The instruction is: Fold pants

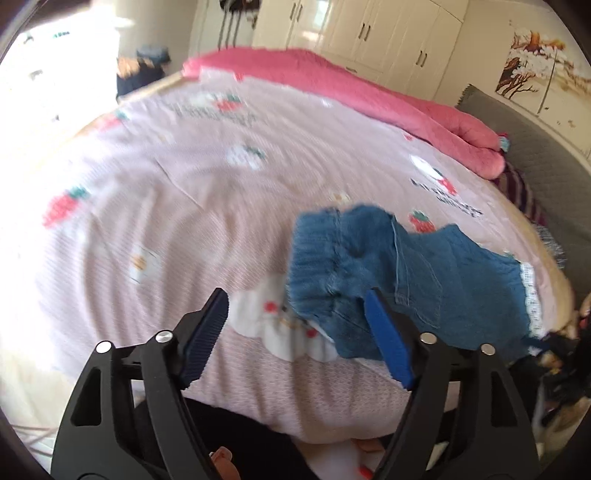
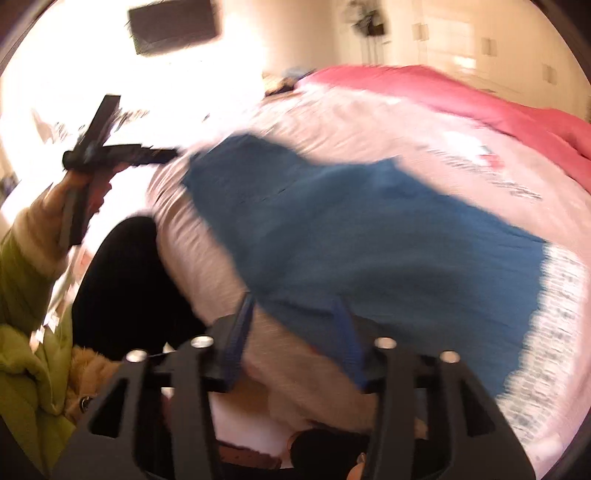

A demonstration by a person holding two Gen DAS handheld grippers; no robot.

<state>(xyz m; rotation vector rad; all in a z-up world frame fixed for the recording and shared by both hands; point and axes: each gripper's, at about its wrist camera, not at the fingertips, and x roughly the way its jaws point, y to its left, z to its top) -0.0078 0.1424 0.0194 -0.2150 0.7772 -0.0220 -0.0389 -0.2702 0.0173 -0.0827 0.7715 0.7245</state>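
Small blue denim pants (image 1: 399, 273) with a ribbed waistband and a white lace hem lie on the pink strawberry-print bed sheet (image 1: 184, 184), near its front right edge. My left gripper (image 1: 295, 306) is open and empty; its right pad sits just in front of the waistband, apart from it. In the right wrist view the pants (image 2: 369, 236) spread across the sheet (image 2: 369, 125), blurred. My right gripper (image 2: 295, 306) is open at the near edge of the pants, holding nothing. The left gripper (image 2: 110, 151) also shows there, held up at the far left.
A rolled pink blanket (image 1: 369, 96) lies along the far side of the bed. A grey headboard (image 1: 535, 147) is at the right, white wardrobes (image 1: 369, 29) behind. The person's green sleeve (image 2: 26, 295) and dark legs (image 2: 122, 280) are at the bed's near edge.
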